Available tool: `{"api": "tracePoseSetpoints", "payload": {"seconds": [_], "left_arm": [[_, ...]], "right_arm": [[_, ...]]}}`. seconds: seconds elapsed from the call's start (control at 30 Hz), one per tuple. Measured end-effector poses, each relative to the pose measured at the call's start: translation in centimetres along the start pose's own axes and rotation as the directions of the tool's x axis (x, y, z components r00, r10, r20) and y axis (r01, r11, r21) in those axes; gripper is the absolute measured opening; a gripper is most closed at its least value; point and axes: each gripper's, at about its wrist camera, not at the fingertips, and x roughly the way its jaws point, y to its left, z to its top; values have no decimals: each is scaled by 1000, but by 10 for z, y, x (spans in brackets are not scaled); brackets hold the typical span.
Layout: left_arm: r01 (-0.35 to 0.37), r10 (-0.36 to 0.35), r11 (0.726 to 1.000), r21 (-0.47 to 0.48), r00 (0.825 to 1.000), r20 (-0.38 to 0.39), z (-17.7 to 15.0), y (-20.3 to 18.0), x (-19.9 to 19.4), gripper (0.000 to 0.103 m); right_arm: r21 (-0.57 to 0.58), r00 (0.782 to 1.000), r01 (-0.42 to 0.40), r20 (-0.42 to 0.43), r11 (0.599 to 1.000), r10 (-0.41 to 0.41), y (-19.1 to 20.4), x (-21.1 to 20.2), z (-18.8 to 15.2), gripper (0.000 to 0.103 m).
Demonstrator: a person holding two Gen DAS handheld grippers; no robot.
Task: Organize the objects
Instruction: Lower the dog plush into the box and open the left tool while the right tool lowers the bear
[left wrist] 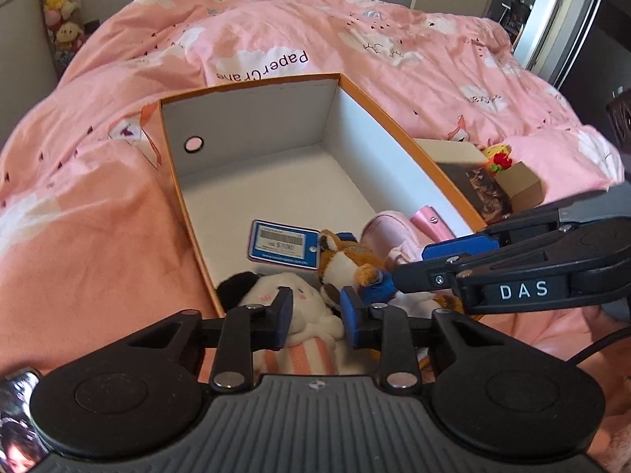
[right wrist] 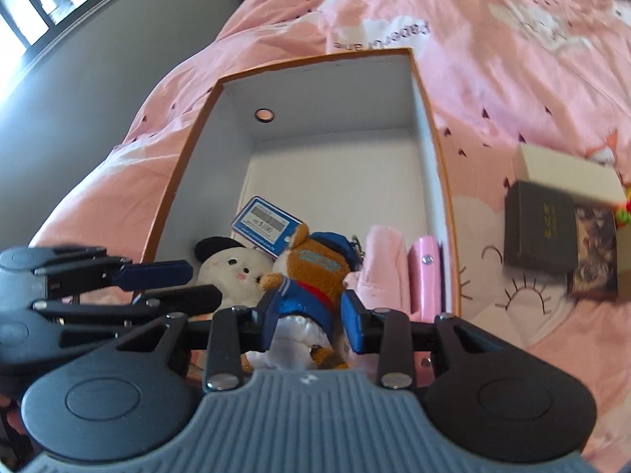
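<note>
Orange-rimmed box [right wrist: 189,146] on the pink bed [right wrist: 493,59] holds plush toys. Right tool [right wrist: 309,321] clamps the brown bear [right wrist: 315,272]; left tool [left wrist: 317,317] stands apart over the white plush [left wrist: 276,295].

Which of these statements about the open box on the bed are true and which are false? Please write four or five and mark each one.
1. The orange-rimmed cardboard box stands on a pink duvet. True.
2. The far half of the box is full of toys. False: the far half is bare; the white plush, the brown plush in a blue uniform and the pink items lie at the near end.
3. A blue price tag lies inside the box. True.
4. The dark book lies inside the box. False: it lies outside, on the duvet.
5. The right gripper has the brown plush between its fingers. True.
</note>
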Motion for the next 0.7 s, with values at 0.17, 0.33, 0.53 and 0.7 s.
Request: {"api": "tracePoseSetpoints", "payload": {"seconds": [0.17, 0.33, 0.53, 0.7], "left_arm": [[-9, 10, 1000, 30, 999, -34, 0, 0, 7, 22], [-21, 22, 1000, 2, 998, -61, -3, 7, 12, 20], [-18, 18, 1000, 13, 998, -59, -4, 9, 12, 19], [0, 2, 1000, 27, 998, -68, -5, 7, 14, 18]], "right_arm": [[-200, 998, 43, -43, 979, -52, 26, 16, 7, 37], [-318, 992, 61, -84, 946, -92, 37, 38, 14, 34], [-231, 999, 46, -18, 972, -52, 26, 34, 17, 12], [1, 994, -76, 80, 997, 75, 0, 16, 24, 12]]}}
